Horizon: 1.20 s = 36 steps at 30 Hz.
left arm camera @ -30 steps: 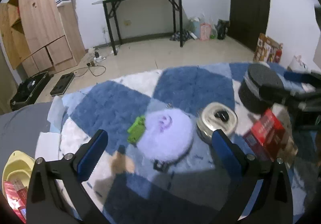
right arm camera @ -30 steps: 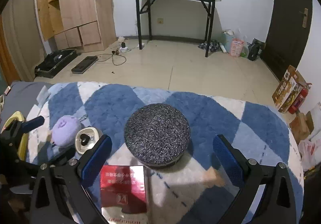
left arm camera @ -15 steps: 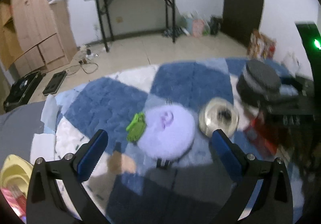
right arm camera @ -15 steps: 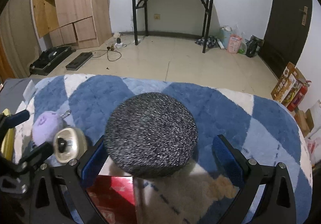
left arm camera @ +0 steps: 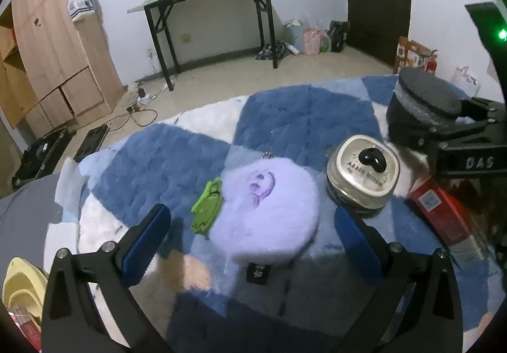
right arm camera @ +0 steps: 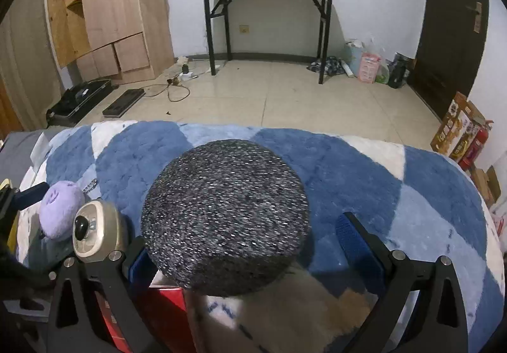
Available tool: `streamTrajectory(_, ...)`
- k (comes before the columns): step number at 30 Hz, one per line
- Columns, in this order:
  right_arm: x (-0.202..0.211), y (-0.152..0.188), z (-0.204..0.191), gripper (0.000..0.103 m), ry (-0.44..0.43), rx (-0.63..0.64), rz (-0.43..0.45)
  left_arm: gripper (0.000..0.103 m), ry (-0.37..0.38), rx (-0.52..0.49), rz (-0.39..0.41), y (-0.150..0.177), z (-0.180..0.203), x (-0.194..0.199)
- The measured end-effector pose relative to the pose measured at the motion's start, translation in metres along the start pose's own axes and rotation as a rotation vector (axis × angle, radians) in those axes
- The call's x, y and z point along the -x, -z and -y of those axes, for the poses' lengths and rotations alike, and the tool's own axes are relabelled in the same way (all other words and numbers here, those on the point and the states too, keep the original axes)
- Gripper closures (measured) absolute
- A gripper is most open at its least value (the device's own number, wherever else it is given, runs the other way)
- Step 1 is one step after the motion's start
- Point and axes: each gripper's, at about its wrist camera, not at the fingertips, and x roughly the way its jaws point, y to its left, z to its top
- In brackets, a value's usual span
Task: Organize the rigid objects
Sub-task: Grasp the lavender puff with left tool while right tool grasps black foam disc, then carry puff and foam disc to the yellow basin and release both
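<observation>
While both tongs gape | left tongs (left arm camera: 253, 232), right tongs (right arm camera: 244, 245) | blue-white rug (right arm camera: 348, 169) | tiled floor (right arm camera: 285, 99)

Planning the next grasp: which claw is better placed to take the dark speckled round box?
Right. The right claw is open with the dark speckled round box between its fingers. The left claw faces the purple plush instead.

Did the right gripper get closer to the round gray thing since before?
Yes. The right gripper moved forward; the speckled gray disc now sits between its open fingers, and the red box has slipped underneath.
</observation>
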Motion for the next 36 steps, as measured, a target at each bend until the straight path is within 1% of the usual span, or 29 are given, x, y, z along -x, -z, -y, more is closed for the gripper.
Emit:
streamTrajectory(1, 0.000, 0.000, -0.001, 0.006, -0.004, 0.008, 0.004, 0.003, 0.007, 0.001, 0.004, 0.000, 0.000, 0.001)
streamTrajectory(2, 0.000, 0.000, -0.002, 0.009, -0.003, 0.012, 0.004, 0.014, 0.014, -0.004, 0.003, 0.001, 0.001, 0.001)
streamTrajectory(3, -0.001, 0.001, -0.003, 0.016, 0.001, 0.019, 0.003, 0.027, 0.025, -0.010, -0.001, 0.001, 0.002, 0.001)
streamTrajectory(4, -0.001, 0.001, -0.004, 0.024, -0.005, 0.029, 0.001, 0.032, 0.038, -0.016, -0.005, 0.001, 0.004, 0.000)
streamTrajectory(5, -0.002, 0.002, -0.006, 0.028, -0.011, 0.038, 0.002, 0.040, 0.044, -0.025, -0.003, 0.001, 0.006, 0.001)
streamTrajectory(6, -0.001, 0.002, -0.007, 0.033, -0.012, 0.047, 0.005, 0.045, 0.051, -0.041, 0.001, 0.002, 0.010, 0.002)
streamTrajectory(8, 0.000, 0.003, -0.009, 0.034, -0.005, 0.063, 0.007, 0.046, 0.046, -0.051, 0.005, 0.002, 0.012, 0.003)
streamTrajectory(10, 0.000, 0.003, -0.009, 0.035, -0.006, 0.063, 0.011, 0.048, 0.060, -0.035, 0.005, 0.002, 0.009, 0.005)
streamTrajectory(14, 0.008, 0.002, -0.005, 0.035, -0.041, 0.040, 0.026, 0.048, 0.040, -0.012, 0.013, -0.001, 0.004, 0.019)
streamTrajectory(17, 0.031, -0.001, 0.004, 0.035, -0.051, 0.014, 0.072, 0.048, 0.031, -0.002, 0.065, -0.009, 0.000, 0.048)
streamTrajectory(20, 0.057, -0.005, 0.010, 0.035, -0.087, -0.008, 0.122, 0.048, -0.030, 0.002, 0.111, -0.019, -0.012, 0.089)
streamTrajectory(22, 0.074, -0.005, 0.002, 0.035, -0.116, 0.006, 0.149, 0.048, -0.066, 0.046, 0.118, -0.023, -0.034, 0.120)
streamTrajectory(25, 0.100, -0.004, -0.023, 0.035, -0.175, 0.071, 0.185, 0.047, -0.170, 0.086, 0.124, -0.019, -0.069, 0.151)
streamTrajectory(26, 0.109, -0.003, -0.037, 0.035, -0.206, 0.102, 0.193, 0.047, -0.229, 0.098, 0.109, -0.014, -0.084, 0.160)
streamTrajectory(28, 0.124, 0.003, -0.070, 0.035, -0.273, 0.182, 0.198, 0.047, -0.318, 0.090, 0.073, -0.002, -0.100, 0.171)
streamTrajectory(30, 0.134, 0.011, -0.098, 0.035, -0.314, 0.252, 0.191, 0.047, -0.345, 0.072, 0.015, 0.009, -0.113, 0.178)
streamTrajectory(32, 0.144, 0.023, -0.130, 0.035, -0.382, 0.332, 0.182, 0.047, -0.370, 0.018, -0.057, 0.027, -0.126, 0.185)
streamTrajectory(33, 0.147, 0.030, -0.144, 0.035, -0.407, 0.365, 0.174, 0.047, -0.377, 0.005, -0.081, 0.035, -0.133, 0.189)
streamTrajectory(34, 0.150, 0.038, -0.161, 0.035, -0.438, 0.404, 0.159, 0.047, -0.378, 0.010, -0.099, 0.043, -0.144, 0.195)
streamTrajectory(36, 0.153, 0.054, -0.186, 0.035, -0.471, 0.469, 0.133, 0.047, -0.368, 0.074, -0.130, 0.063, -0.174, 0.204)
